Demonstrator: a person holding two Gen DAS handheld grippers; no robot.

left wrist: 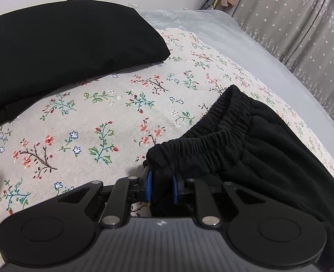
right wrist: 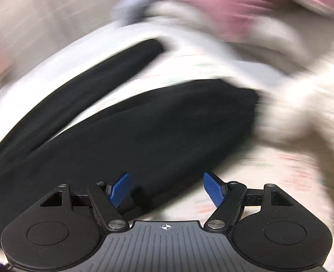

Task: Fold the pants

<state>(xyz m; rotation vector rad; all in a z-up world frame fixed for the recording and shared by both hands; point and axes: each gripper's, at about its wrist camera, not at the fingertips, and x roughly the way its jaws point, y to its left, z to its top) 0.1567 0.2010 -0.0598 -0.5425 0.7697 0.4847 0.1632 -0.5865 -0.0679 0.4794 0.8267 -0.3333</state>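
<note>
While the pants [left wrist: 246,149] lie bunched on the flowery sheet [left wrist: 87,117], one end of their stretchy waistband [left wrist: 196,140] is pinched between the blue pads of the left gripper [left wrist: 162,188]. A folded black cloth [left wrist: 64,52] lies well apart. The right gripper [right wrist: 167,189] is held wide open over black cloth, maybe the pants, but that view is blurred.

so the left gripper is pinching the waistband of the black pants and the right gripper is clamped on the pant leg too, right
Not quite. The left gripper does pinch the black pants at the waistband, as the left wrist view shows. But the right gripper is not clamped on anything: the right wrist view shows its blue pads spread wide above the dark cloth, holding nothing.
</note>
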